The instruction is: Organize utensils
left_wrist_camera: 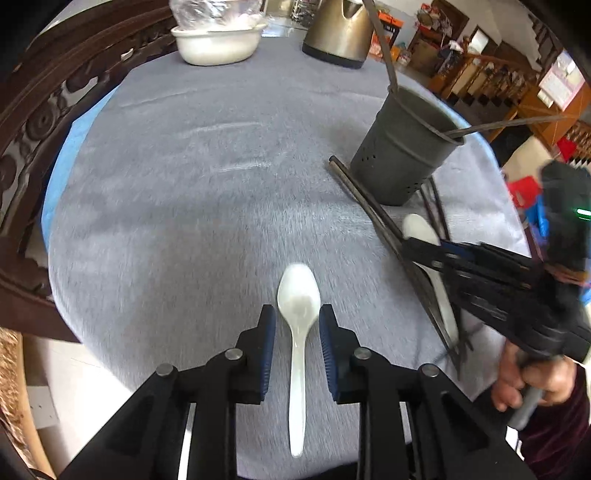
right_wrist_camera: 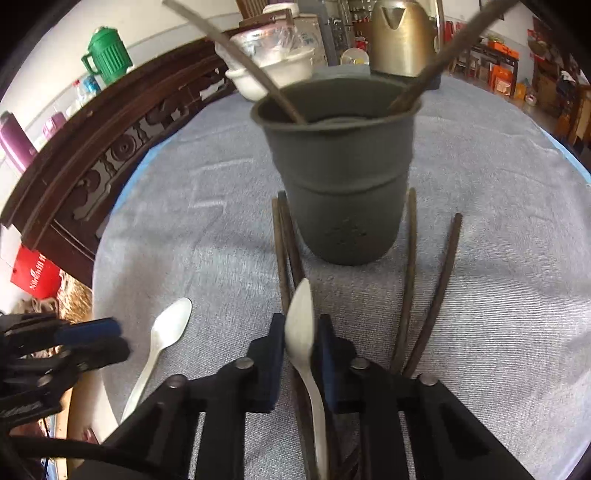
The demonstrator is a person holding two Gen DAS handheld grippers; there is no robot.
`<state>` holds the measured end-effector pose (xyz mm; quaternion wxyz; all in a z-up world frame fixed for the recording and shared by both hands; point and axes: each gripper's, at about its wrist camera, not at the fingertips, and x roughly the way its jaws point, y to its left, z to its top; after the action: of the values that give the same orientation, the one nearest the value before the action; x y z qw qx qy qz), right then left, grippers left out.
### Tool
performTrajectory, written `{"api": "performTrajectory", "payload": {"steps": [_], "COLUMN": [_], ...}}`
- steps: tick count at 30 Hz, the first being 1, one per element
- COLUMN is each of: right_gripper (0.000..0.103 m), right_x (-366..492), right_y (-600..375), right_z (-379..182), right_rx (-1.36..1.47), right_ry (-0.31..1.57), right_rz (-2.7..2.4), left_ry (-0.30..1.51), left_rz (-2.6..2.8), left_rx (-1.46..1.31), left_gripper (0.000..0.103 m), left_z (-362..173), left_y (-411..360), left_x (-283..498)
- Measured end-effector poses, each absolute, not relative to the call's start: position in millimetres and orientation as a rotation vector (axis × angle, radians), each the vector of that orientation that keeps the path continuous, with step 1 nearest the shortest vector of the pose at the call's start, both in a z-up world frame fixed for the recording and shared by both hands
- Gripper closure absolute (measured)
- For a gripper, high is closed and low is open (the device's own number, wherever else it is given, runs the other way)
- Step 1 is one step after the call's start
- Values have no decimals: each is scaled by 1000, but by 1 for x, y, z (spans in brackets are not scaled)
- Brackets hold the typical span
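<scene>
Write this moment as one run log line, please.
left tool: open around white spoon | right tool: shut on second spoon | holder: upright

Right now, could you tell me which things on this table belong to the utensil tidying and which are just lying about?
Part of the job:
- white spoon between the left gripper fingers
- second spoon in the right gripper
- grey holder
- loose chopsticks

Just lying about:
- kettle
- white bowl
</scene>
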<state>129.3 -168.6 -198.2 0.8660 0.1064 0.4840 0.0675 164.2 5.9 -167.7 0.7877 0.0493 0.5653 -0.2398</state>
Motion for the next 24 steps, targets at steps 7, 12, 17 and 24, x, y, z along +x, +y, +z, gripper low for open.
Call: {"api": "performTrajectory", "payload": {"steps": [7,12,17,24], "right_gripper": [84,84,60,39], "right_x": [109,103,117,121], "right_y": [-202,-230,-217,-166], "right_z": [-179,-174,-179,-173], "right_rx": [313,450,526,249], "right_ry": [946,935,1008,999], "right_rz": [148,183,221,206], "left_ry": [1223,1152,1142,1173], "left_rz": [-524,-549,-539,-565], "left_rx": [177,195,157,144], "left_gripper": [77,103,103,99], "left_z": [-185,-176,-169,-171], "left_y": [-13,-16,-4,10], "left_x": [171,168,171,164]}}
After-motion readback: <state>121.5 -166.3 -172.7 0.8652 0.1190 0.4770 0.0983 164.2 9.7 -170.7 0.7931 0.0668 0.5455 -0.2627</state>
